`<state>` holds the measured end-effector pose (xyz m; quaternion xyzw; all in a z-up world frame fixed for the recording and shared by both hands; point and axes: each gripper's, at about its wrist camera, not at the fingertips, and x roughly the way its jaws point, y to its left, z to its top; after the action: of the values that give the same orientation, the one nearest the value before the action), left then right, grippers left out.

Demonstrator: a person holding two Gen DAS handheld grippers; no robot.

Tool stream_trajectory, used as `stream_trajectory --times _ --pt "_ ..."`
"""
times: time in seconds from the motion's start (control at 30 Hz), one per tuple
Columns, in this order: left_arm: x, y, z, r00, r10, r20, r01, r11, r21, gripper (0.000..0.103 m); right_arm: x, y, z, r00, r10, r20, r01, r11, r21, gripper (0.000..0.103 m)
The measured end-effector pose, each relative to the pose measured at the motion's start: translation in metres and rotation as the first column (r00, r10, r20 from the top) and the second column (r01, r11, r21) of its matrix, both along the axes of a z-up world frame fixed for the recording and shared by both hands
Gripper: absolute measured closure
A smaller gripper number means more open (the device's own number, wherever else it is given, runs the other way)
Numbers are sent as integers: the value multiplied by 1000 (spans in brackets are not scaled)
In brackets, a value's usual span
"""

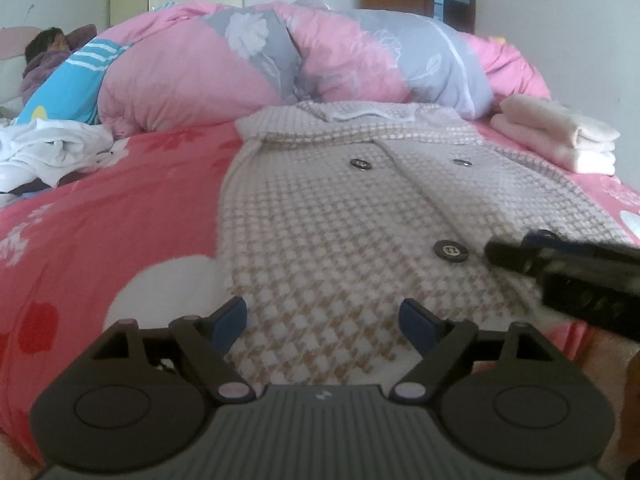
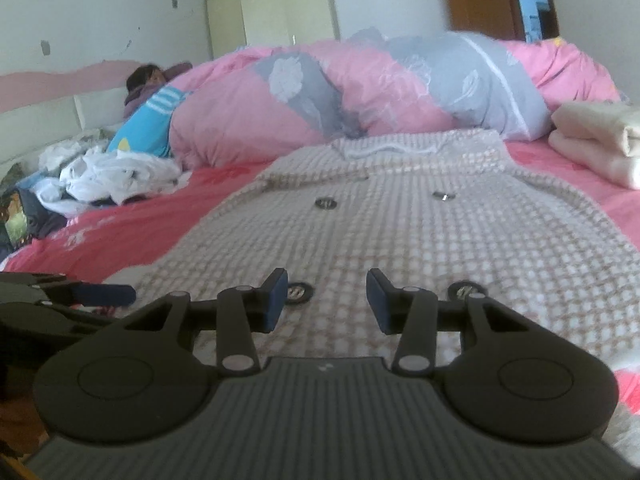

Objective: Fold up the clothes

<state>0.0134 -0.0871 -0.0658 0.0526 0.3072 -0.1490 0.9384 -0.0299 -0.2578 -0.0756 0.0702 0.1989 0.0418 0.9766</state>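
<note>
Across the bed w/ its pink flowered sheet (image 1: 120,208), the houndstooth coat (image 1: 320,216) lies flat, front up, collar end at 12 o'clock against the rolled pink-and-grey duvet (image 1: 280,60), hem end at 6 o'clock under my tongs. Dark buttons show on its front; one button (image 1: 451,251) sits at about 1 o'clock from my left gripper (image 1: 323,322). That left gripper is spread wide over the hem, blue pads (image 1: 230,322) apart, nothing pinched btwn them, only fabric visible below in the gap. My right gripper (image 2: 327,300) is parted about halfway, pads clear of each other, nothing caught; coat cloth lies beneath it & a button (image 2: 298,292) shows just by its left pad, another at 3 o'clock by its right arm. Can't tell if either set of pads touches the cloth. In the left wrist view the right gripper's black finger comes in from 3 o'clock, over the coat's right edge. A folded cream stack (image 1: 560,136) rests on the sheet at 2 o'clock, beside the coat's shoulder, apart from it. White crumpled clothes (image 1: 48,152) are heaped at 10 o'clock, well apart from the coat. A person (image 2: 152,92) lies at 10–11 o'clock at the duvet's far end.
</note>
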Motion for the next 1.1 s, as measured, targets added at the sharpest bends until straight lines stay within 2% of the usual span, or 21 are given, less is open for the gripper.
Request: stream_trajectory --times 0.1,0.2,0.3,0.4,0.47,0.53,0.57,0.67,0.9,1.0,1.1 --pt "-3 1 0 1000 3 -1 -3 1000 7 14 12 4 -13 996 -8 -94 7 1000 -16 57" --pt "-8 6 2 1000 8 3 -8 1000 -11 14 13 12 -15 996 -10 -88 4 998 -61 53" --pt "-13 13 7 1000 13 10 -13 999 -29 14 8 10 -10 996 -22 -81 20 999 -30 53" --pt "-17 19 11 1000 25 11 -25 999 -30 13 -1 4 -1 1000 -7 -18 8 1000 26 53" --pt "-15 21 8 1000 30 -9 -30 999 -23 13 -4 7 3 1000 10 10 -10 1000 -3 53" --pt "-13 22 5 999 34 -30 -35 999 -15 13 2 11 -3 1000 17 -24 -18 999 -32 53" --pt "-10 23 3 998 41 -50 -41 999 -12 13 8 11 -10 998 15 -68 -17 999 -33 52" --pt "-3 26 -1 993 51 -104 -54 998 -21 13 12 14 -21 998 5 -69 -9 998 -57 50" --pt "-3 25 -3 990 54 -127 -58 998 -22 9 12 14 -19 997 6 -83 -11 998 -60 48" --pt "-1 25 -3 989 58 -139 -62 998 -26 7 10 11 -12 995 13 -95 -13 1000 -1 45" --pt "0 24 -2 987 60 -149 -65 997 -29 6 6 3 -5 994 27 -110 -16 995 101 44"
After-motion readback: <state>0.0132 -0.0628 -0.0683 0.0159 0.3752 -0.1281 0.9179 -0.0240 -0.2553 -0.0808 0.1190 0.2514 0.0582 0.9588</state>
